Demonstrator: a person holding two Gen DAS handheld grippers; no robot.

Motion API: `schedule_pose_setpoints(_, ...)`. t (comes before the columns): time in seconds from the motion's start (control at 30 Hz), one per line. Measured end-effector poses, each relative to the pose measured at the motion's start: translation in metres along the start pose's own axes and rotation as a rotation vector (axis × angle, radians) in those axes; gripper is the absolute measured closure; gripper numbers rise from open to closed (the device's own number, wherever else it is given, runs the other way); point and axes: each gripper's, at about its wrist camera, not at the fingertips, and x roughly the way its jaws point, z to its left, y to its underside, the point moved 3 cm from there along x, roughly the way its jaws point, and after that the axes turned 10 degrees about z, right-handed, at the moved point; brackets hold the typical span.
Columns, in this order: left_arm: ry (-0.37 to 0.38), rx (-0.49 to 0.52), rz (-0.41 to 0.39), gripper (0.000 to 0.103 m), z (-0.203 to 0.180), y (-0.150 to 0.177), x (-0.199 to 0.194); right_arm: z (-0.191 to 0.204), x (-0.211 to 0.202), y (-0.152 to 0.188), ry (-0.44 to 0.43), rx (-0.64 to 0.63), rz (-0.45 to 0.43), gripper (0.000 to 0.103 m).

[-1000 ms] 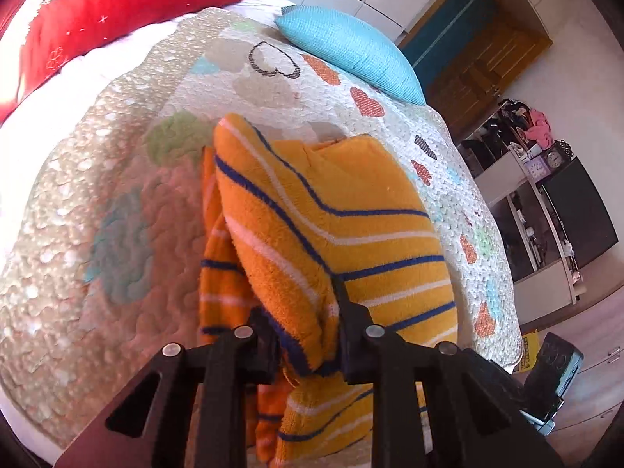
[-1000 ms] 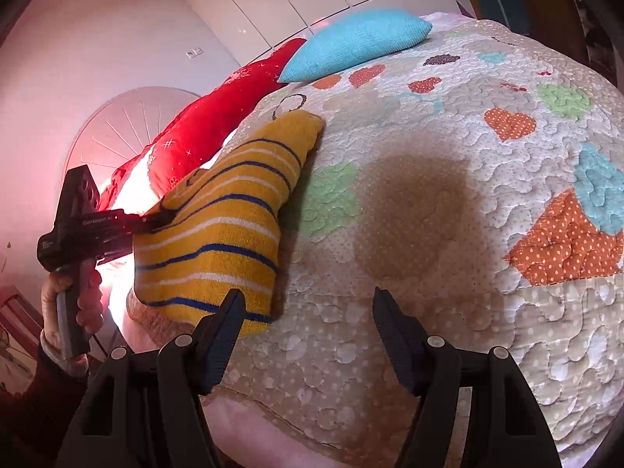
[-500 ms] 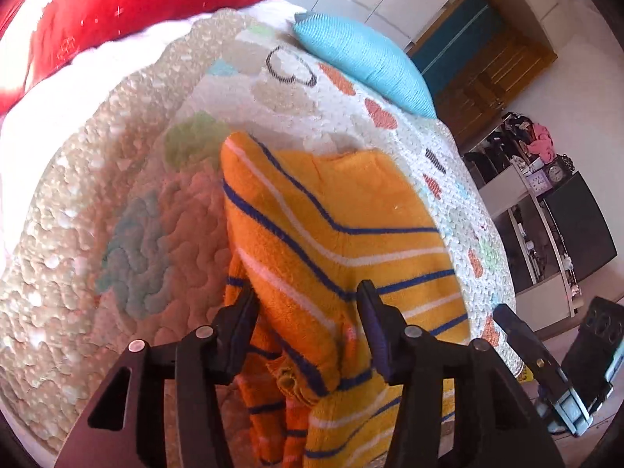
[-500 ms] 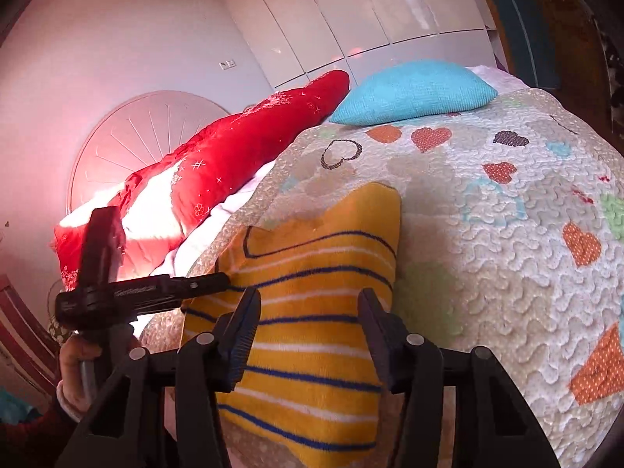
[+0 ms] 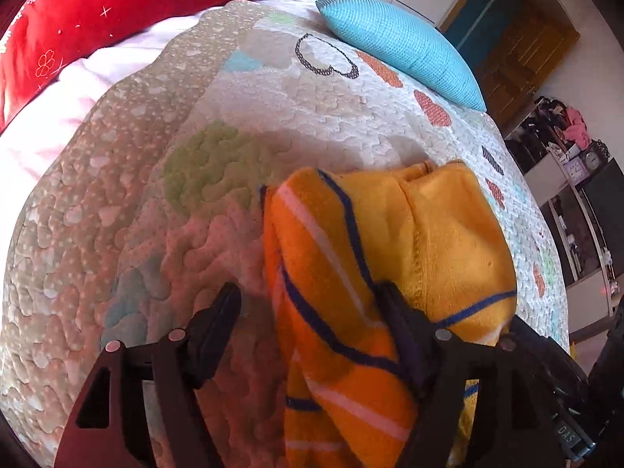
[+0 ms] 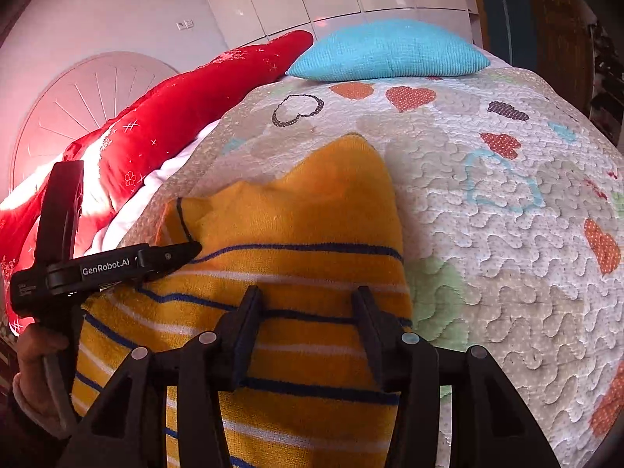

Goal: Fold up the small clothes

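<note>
Your left gripper (image 5: 308, 308) has its jaws opening: the left finger stands clear over the quilt (image 5: 128, 202), while the right finger lies against a fold of the orange striped garment (image 5: 390, 257), with cloth between the two but not pinched. In the right wrist view the same tool, your left gripper (image 6: 187, 251), reaches in from the left and its tip touches the near-left part of the garment (image 6: 296, 234); your left hand (image 6: 39, 347) holds its handle at the lower left.

Your right gripper (image 6: 308, 312) hovers with its jaws partly apart over the near half of the garment; you cannot tell from this view whether the fingertips touch the cloth, and nothing is clamped between them.

The garment lies on the left near part of the bed, bunched into a folded heap. Its long axis runs from near to far, and in the right wrist view its far end narrows to a blunt point aimed at the cyan pillow (image 6: 390, 52). The blue and white stripes run across that axis, left to right.

The red pillow (image 6: 183, 109) lies along the far left edge of the bed, beside the cyan pillow.
</note>
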Motion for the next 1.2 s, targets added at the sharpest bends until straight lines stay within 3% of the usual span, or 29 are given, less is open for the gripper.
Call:
schedule_pose_setpoints(0.1, 0.010, -0.022, -0.035, 0.030, 0.000, 0.013, -0.025, 0.007, -0.023, 0.011, 0.013, -0.021, -0.056, 0.050)
schedule_pose_setpoints(0.23, -0.051, 0.059, -0.171, 0.028, -0.016, 0.055, -0.071, 0.022, -0.038, 0.044, 0.068, -0.076, -0.096, 0.042)
schedule_pose_setpoints(0.27, -0.082, 0.079, -0.185, 0.022, -0.020, 0.065, -0.074, 0.023, -0.037, 0.053, 0.095, -0.086, -0.094, 0.038)
schedule_pose_setpoints(0.33, -0.155, 0.094, -0.161, 0.020, -0.021, 0.083, -0.066, 0.024, -0.035, 0.070, 0.141, -0.101, -0.068, 0.034)
schedule_pose_setpoints(0.5, -0.118, 0.002, -0.142, 0.020, -0.002, 0.105, -0.071, 0.012, -0.044, 0.108, 0.082, -0.034, -0.004, 0.032)
schedule_pose_setpoints(0.63, -0.123, -0.020, -0.180, 0.020, -0.001, 0.124, -0.098, 0.002, -0.056, 0.129, 0.048, 0.017, 0.033, 0.029)
schedule_pose_setpoints(0.77, -0.212, 0.012, -0.361, 0.019, -0.013, 0.147, -0.146, -0.002, -0.069, 0.142, 0.047, 0.053, 0.036, 0.029)
schedule_pose_setpoints(0.87, -0.294, 0.016, -0.558, 0.000, -0.022, 0.166, -0.195, 0.000, -0.082, 0.146, 0.048, 0.062, 0.018, 0.029)
schedule_pose_setpoints(1.03, -0.376, 0.042, -0.740, 0.000, -0.038, 0.185, -0.260, 0.010, -0.108, 0.143, 0.062, 0.048, -0.034, 0.029)
schedule_pose_setpoints(1.1, -0.372, 0.034, -0.777, 0.000, -0.040, 0.190, -0.279, 0.016, -0.118, 0.140, 0.071, 0.033, -0.063, 0.029)
schedule_pose_setpoints(1.2, -0.262, 0.039, -0.800, 0.000, -0.038, 0.196, -0.296, 0.028, -0.126, 0.133, 0.070, -0.008, -0.079, 0.029)
